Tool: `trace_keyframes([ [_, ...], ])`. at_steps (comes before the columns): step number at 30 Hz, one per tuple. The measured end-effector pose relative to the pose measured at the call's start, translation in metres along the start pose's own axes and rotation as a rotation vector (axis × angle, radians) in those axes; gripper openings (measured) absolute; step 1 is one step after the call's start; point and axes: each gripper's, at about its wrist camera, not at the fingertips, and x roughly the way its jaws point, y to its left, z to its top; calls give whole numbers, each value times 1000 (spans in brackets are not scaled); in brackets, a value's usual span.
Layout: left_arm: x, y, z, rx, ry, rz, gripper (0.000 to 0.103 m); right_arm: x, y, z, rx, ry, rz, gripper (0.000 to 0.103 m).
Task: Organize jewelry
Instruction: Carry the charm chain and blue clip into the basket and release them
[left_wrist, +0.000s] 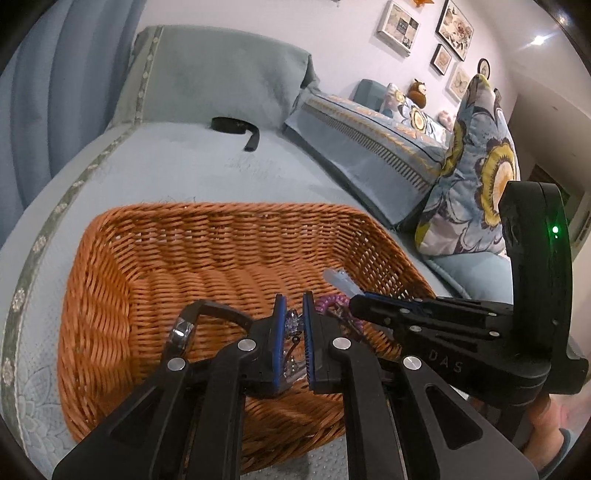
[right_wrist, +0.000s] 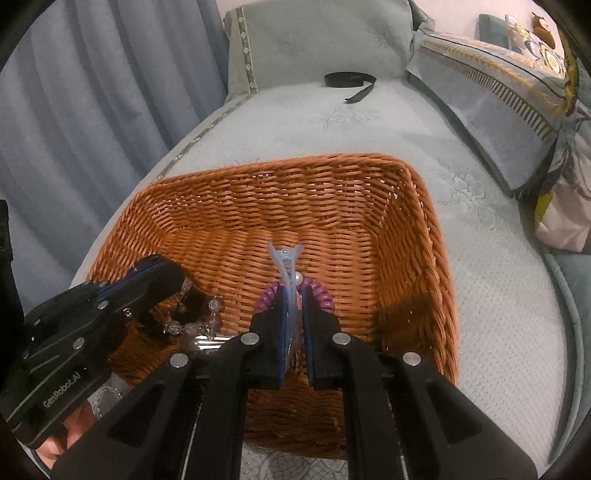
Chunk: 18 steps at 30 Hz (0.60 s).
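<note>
An orange wicker basket (left_wrist: 221, 236) (right_wrist: 332, 192) sits on a pale blue bed. Both grippers hang over its inside. My left gripper (left_wrist: 291, 299) (right_wrist: 173, 269) is shut on a clear crystal bead bracelet (left_wrist: 293, 318) (right_wrist: 192, 326). A black band with a silver piece (left_wrist: 181, 331) hangs with the bracelet. Just to the right, my right gripper (right_wrist: 293, 291) (left_wrist: 352, 301) is shut on a pale blue hair clip (right_wrist: 282, 260) (left_wrist: 338, 278). A purple spiral hair tie (right_wrist: 319, 291) (left_wrist: 330, 302) loops around its fingers.
A black strap (left_wrist: 236, 127) (right_wrist: 351, 81) lies on the bed beyond the basket, in front of a grey-green pillow (left_wrist: 221, 74). A floral cushion (left_wrist: 476, 166) and folded bedding (left_wrist: 369, 129) stand to the right. Blue curtains (right_wrist: 92, 110) hang at the left.
</note>
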Motion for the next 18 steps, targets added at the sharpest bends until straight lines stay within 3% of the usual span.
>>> trace_keyframes([
  [3,-11,0,-3,0,-5,-15,10,-5,-1,0,10,-5,15,7],
  [7,-40,-2,-7,-3,-44,-38,30,-28,-1,-5,19,-29,38,12],
  [13,-110,-8,-23,-1,-124,-60,39,-85,10,-36,10,-94,106,25],
  [15,-130,-10,-31,-6,-143,-63,40,-101,15,-49,7,-111,124,33],
  [18,-159,-11,-50,-23,-159,-66,40,-123,22,-77,5,-132,150,36],
])
